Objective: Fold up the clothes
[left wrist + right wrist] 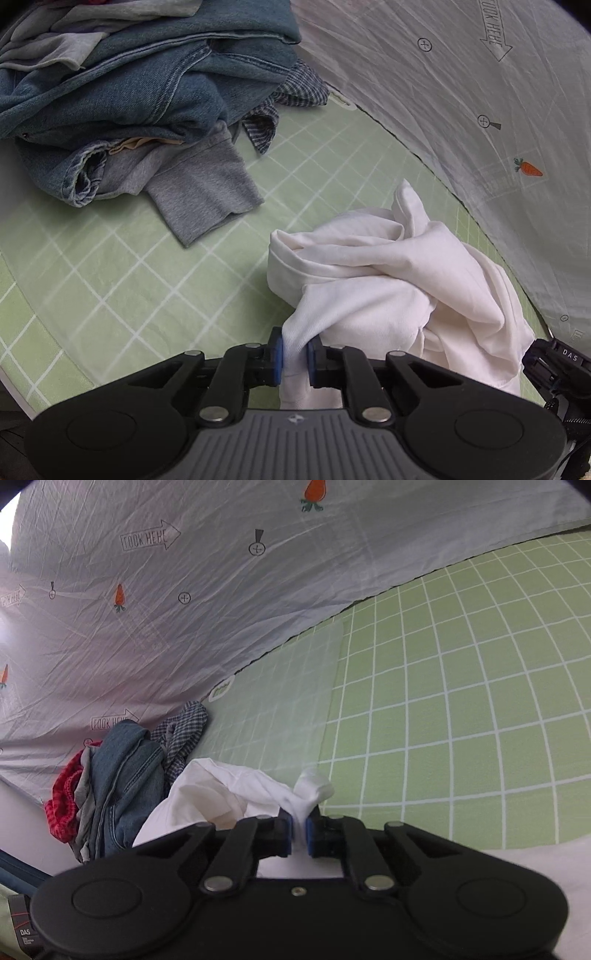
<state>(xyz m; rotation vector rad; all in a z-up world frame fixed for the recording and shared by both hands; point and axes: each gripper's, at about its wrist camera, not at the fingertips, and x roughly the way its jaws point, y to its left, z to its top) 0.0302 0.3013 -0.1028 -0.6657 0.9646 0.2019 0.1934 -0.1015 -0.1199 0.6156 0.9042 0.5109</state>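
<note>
Left wrist view: pile of clothes [147, 85] at far left on the green checked sheet [110, 280], denim on top, a grey sleeve trailing out. Left hand-held gripper [295, 360] clamped on a fold of the white garment [388, 280], which lies crumpled in a heap on the sheet, just beside the grey carrot-print cloth [461, 110] at right. Right wrist view: the pile [122, 786] at left, white garment [221, 794] beside it; right hand-held gripper [299, 834] pinched on another white fold
</note>
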